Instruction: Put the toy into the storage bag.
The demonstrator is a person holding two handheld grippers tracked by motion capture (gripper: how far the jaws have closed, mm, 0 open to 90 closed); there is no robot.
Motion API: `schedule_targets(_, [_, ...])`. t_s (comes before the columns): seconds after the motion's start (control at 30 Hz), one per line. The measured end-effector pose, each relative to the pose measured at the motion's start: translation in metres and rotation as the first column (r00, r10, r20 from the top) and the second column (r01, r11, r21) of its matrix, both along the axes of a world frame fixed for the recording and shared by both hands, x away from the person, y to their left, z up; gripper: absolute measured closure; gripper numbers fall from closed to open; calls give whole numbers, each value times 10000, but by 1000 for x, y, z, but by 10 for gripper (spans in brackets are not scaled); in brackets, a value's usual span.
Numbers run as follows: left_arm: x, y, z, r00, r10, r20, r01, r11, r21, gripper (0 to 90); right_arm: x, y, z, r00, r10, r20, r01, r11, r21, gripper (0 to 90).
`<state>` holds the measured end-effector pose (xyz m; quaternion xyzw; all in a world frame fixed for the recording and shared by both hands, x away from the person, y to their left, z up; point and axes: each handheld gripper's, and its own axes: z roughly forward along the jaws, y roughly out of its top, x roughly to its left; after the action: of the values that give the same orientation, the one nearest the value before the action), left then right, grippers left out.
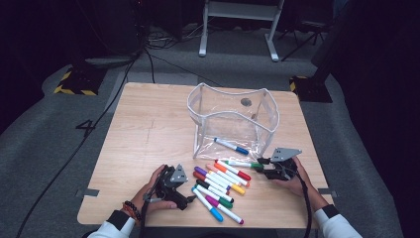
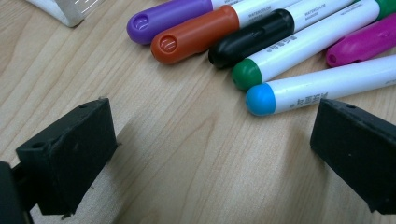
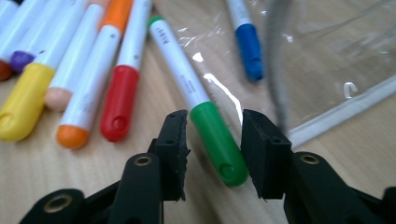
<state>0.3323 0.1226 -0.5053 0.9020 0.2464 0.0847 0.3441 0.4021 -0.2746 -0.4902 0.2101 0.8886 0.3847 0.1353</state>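
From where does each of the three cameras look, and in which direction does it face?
High view: above the person's side, facing forward and down on the table; both hands show.
Left gripper view: on the left gripper, facing the marker caps; black jaws wide apart.
Right gripper view: on the right gripper, jaws around the green marker.
All three share the markers.

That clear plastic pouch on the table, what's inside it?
Inside the clear plastic pouch lies one white marker with a blue cap. Its walls are transparent, so nothing looks hidden.

Light wood-grain table [image 2: 187,154] is looking matt and smooth. Green-capped marker [image 3: 205,126] is showing glossy plastic; clear pouch [image 1: 233,116] is showing shiny, creased film. Right gripper [image 3: 215,140] pads are looking rough, matt black.
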Motion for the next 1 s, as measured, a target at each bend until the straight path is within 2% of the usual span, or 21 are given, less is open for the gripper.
schedule_targets(0.07, [0,0,0,10000,10,8,-10,10000,-6,5,-3,2,-1,9995,301,-133,-303,9995,-135,598])
schedule_targets(0.13, [0,0,0,10000,12,9,-12,10000,-4,5,-3,4,-2,9996,257,-63,-259,9992,-298,574])
schedule_targets(0.23, [0,0,0,10000,46,15,-46,10000,-2,6,0,1,-4,9993,80,-352,-80,10000,4,579])
schedule_targets(0.4, [-6,-1,0,10000,-53,-2,53,10000,23,6,0,-5,-7,9977,154,-655,-146,9998,132,697])
schedule_targets(0.5, [-10,-3,0,9999,-105,-20,105,9999,-16,6,-1,-10,-7,9962,416,-761,-403,9990,191,722])
schedule_targets(0.67, [-11,-5,0,10000,-70,-8,69,10000,-44,5,-7,-25,-5,9946,697,-765,-697,9976,17,741])
schedule_targets(1.0, [-10,-5,0,10000,-82,-5,82,10000,-42,5,-27,-60,-3,9959,295,-860,-306,9995,-107,747])
